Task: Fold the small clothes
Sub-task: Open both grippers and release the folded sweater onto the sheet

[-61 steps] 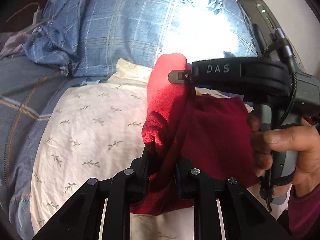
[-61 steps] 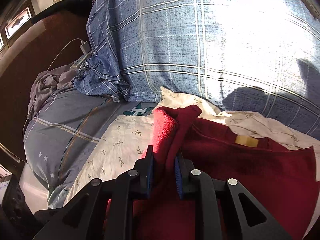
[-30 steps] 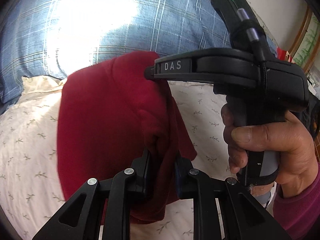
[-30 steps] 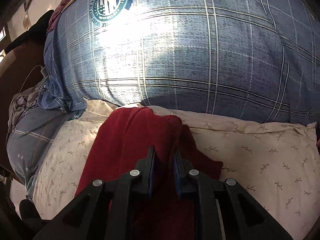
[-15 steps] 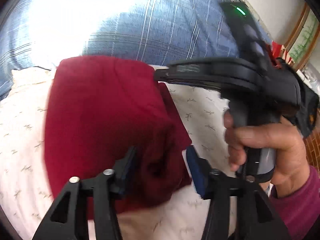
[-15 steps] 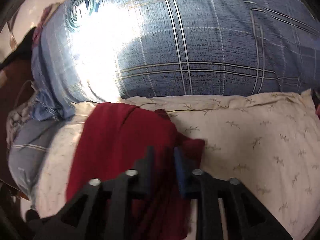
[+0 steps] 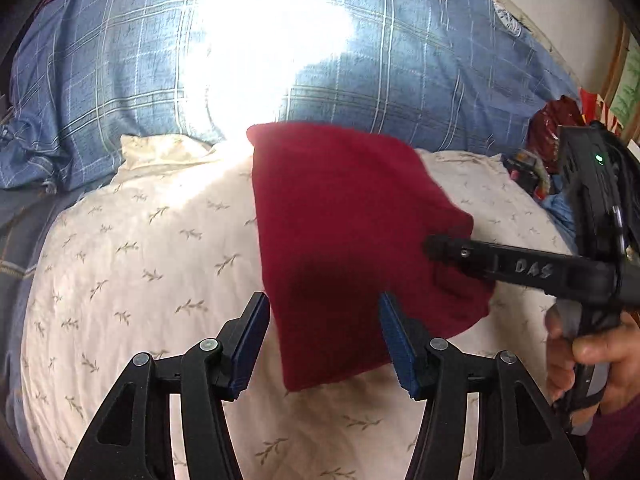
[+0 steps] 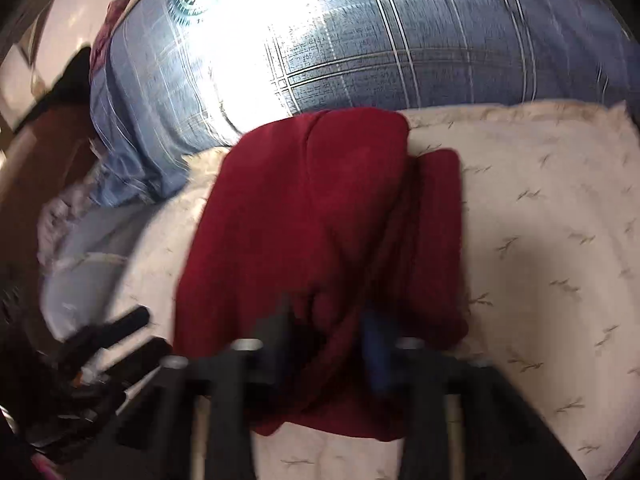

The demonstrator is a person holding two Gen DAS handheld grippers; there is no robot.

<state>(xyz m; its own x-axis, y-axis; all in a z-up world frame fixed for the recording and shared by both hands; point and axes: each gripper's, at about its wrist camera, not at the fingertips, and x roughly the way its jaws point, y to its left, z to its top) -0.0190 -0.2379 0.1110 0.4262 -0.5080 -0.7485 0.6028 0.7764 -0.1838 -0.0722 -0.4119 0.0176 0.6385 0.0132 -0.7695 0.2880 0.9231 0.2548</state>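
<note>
lying folded on the cream pillow [image 7: 120,248], red garment [image 7: 344,220]; left gripper [image 7: 324,332] wide and clear, right gripper [image 8: 328,336] narrowing, hold unclear through blur, may drag fold open.

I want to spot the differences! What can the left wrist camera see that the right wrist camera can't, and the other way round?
Only the left wrist view shows the person's hand holding the right gripper, and red and blue clutter past the bed's edge. Only the right wrist view shows dark wooden furniture at the left and the left gripper from the side. Both show the dark red garment folded on the leaf-print cream sheet, with the blue plaid pillow behind it.
</note>
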